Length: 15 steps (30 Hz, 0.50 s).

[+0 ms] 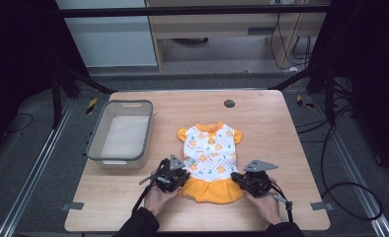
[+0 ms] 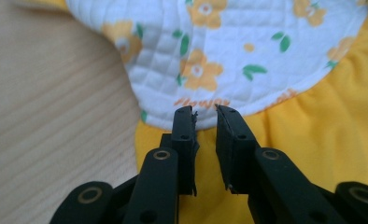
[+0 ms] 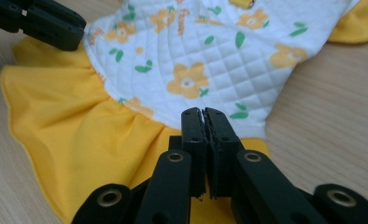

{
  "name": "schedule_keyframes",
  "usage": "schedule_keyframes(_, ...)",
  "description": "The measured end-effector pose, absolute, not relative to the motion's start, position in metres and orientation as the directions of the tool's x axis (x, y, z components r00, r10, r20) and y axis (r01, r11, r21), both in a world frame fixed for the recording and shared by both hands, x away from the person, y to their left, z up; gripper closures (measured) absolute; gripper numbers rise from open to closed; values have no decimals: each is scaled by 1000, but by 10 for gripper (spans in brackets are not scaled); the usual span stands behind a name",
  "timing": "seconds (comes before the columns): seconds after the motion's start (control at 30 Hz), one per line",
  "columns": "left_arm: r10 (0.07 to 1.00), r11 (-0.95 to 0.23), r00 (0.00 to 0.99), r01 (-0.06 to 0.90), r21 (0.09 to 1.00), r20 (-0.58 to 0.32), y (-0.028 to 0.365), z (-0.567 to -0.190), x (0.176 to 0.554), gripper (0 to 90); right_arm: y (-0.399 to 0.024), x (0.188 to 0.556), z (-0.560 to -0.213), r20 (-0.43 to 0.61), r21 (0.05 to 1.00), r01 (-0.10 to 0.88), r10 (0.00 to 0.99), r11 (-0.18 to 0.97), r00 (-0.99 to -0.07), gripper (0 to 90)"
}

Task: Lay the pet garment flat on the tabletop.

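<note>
A small floral dress (image 1: 211,160) is laid flat mid wooden table (image 1: 261,118), grey bin (image 1: 119,133) well left. Left gripper (image 2: 204,112) is seen slightly parted over the waist seam; right gripper (image 3: 203,113) pressed closed at the other side. Grey floor, dark frame around.
</note>
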<state>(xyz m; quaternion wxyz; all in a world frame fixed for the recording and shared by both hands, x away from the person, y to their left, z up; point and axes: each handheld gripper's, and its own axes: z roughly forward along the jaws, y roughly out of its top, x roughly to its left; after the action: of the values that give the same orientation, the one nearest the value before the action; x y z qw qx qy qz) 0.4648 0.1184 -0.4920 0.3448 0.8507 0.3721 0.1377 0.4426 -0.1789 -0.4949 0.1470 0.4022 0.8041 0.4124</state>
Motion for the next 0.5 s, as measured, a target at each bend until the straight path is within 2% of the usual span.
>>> schedule_keyframes(0.07, 732, -466, 680, 552, 692, -50, 122, -492, 465, 768, -177, 442, -498, 87, 764, 536, 766, 359, -637, 861)
schedule_keyframes(0.4, 713, -497, 701, 542, 678, -37, 125, -491, 447, 761, -176, 433, -501, 96, 735, 553, 747, 392, -657, 853)
schedule_keyframes(0.5, 711, -499, 702, 543, 676, -39, 126, -490, 445, 722, -176, 431, -499, 108, 735, 558, 745, 386, -659, 833)
